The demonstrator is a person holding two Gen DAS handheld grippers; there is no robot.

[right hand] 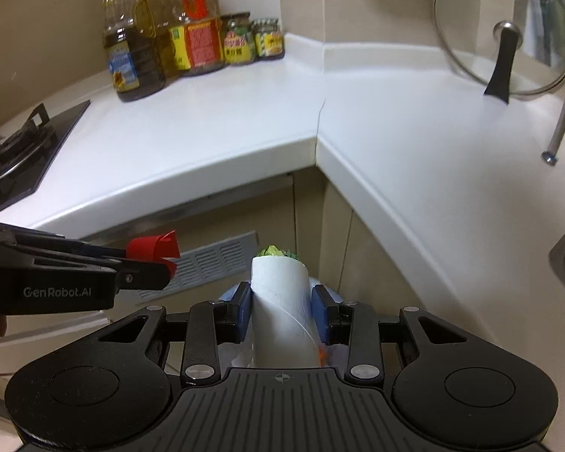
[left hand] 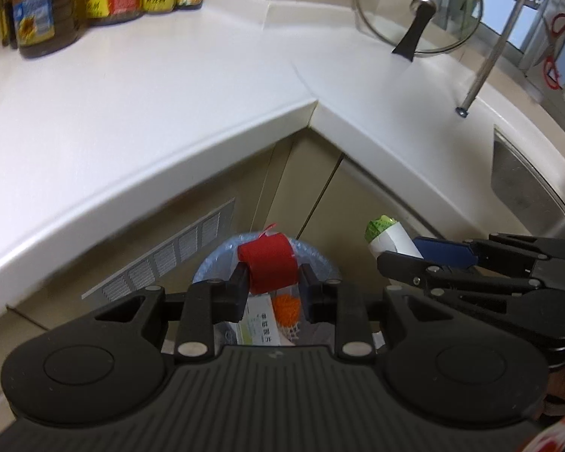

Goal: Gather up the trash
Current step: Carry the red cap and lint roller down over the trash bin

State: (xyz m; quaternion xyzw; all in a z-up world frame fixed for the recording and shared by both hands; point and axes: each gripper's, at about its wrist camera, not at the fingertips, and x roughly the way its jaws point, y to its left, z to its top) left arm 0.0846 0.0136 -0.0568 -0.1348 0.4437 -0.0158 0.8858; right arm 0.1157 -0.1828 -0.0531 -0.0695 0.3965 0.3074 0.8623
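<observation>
Left gripper (left hand: 272, 286) holds red paper (left hand: 268, 263), right gripper (right hand: 281, 310) a white roll (right hand: 280, 305); let go only right above the bin (left hand: 211, 263).

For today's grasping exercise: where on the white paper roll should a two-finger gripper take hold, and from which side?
Grip the white roll across its middle, coming in along its length from the plain end. It is a cylinder, so the pads meet opposite curved walls there, as the right gripper does now. Avoid the far end stuffed with green scraps.
</observation>
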